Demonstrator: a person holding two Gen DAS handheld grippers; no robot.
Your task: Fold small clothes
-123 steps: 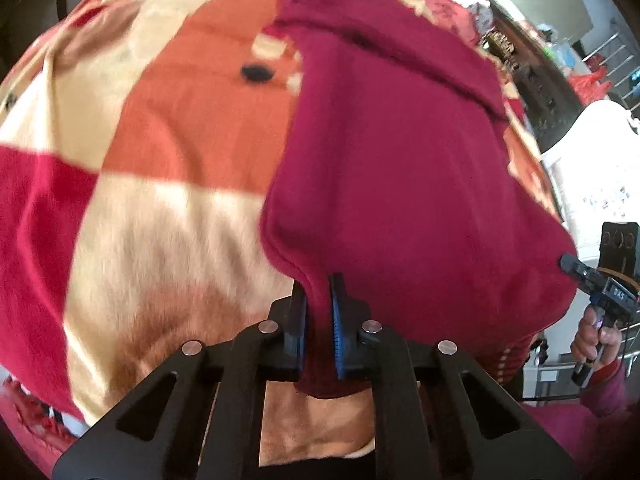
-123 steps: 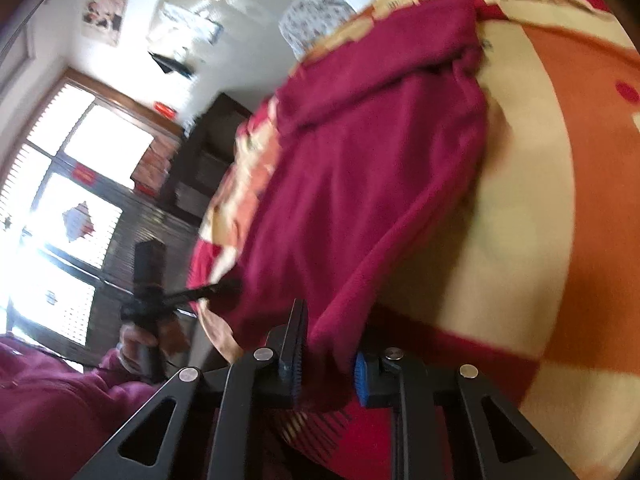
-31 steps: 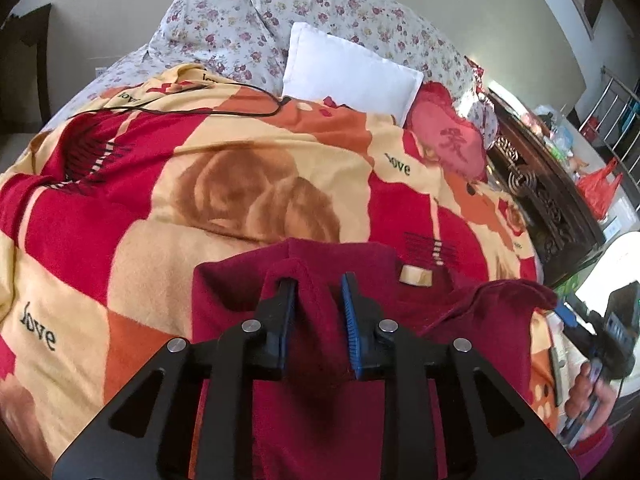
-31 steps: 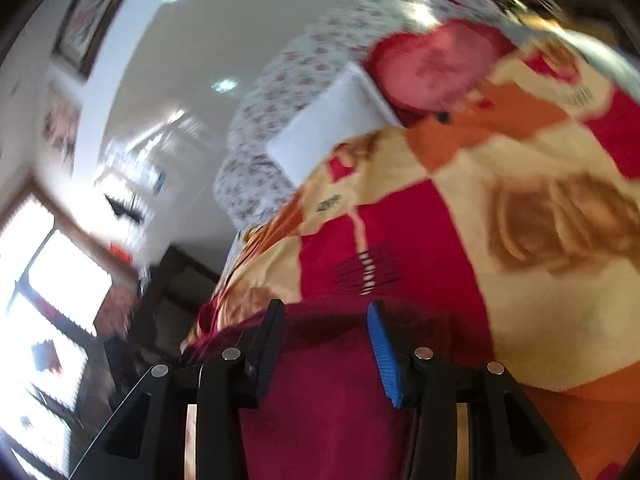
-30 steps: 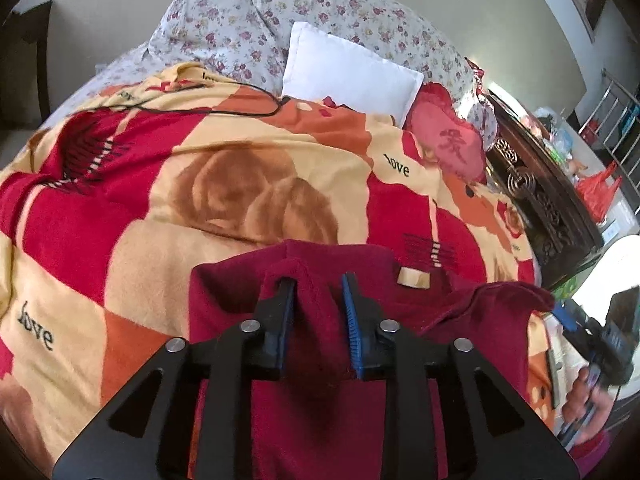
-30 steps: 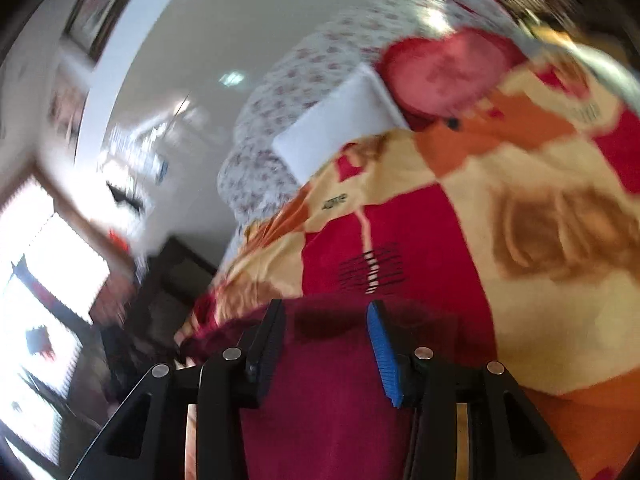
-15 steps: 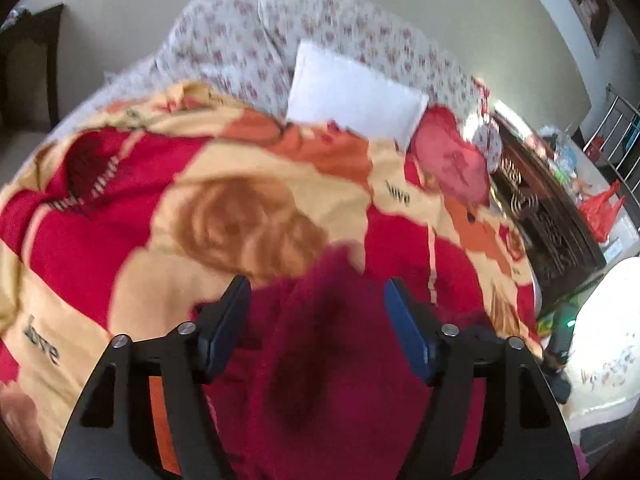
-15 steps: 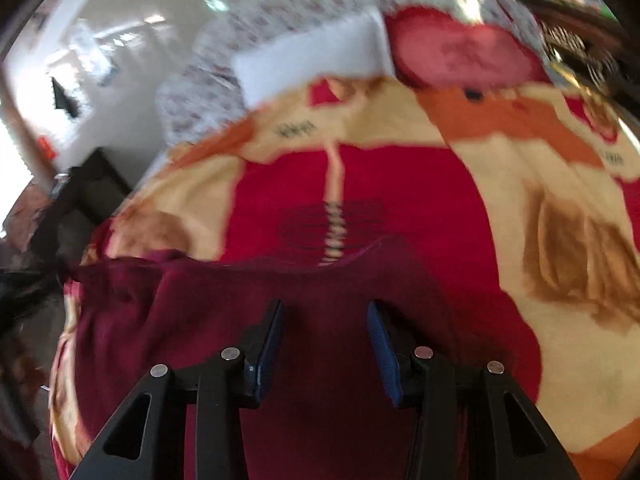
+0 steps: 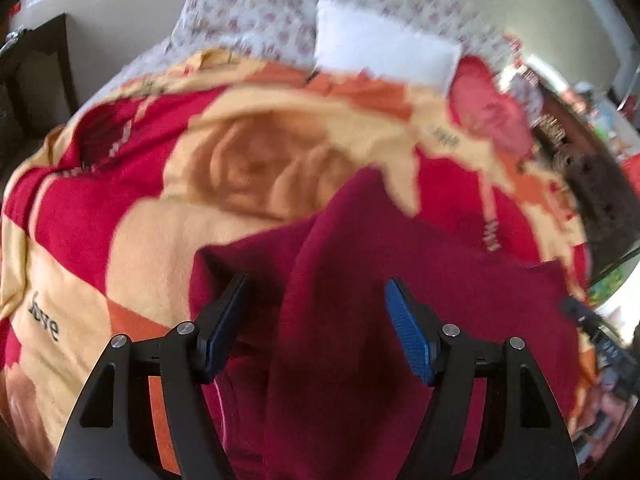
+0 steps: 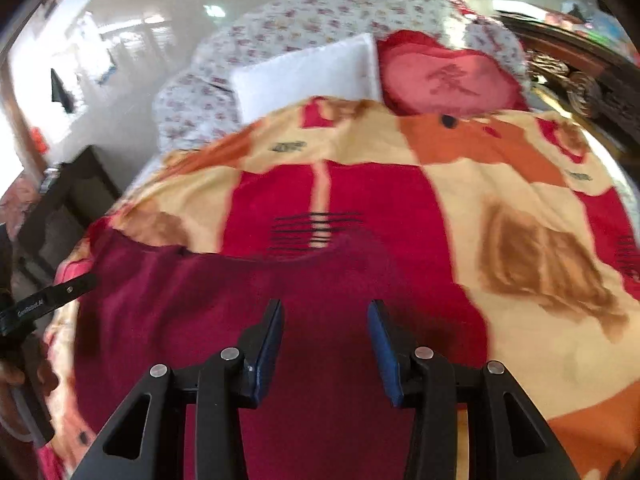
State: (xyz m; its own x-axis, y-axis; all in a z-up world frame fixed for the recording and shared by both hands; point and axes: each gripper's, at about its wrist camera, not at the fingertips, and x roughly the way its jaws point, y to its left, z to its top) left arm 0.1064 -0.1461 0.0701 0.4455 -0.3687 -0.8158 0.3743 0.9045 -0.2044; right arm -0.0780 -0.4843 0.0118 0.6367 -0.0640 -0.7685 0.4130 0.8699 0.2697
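On the patterned blanket lies the maroon garment, one ridge humped up. Above it the left gripper has just spread its jaws, cloth between them but unpinched. To the right, the right gripper hovers part-open, holding nothing. A fold seems just laid; next comes regrasping an edge.

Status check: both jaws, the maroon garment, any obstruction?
Left gripper jaws just opened, gripping nothing. Right gripper jaws apart, nothing pinched. Maroon garment lies on blanket, a fold ridged up. No obstruction visible.
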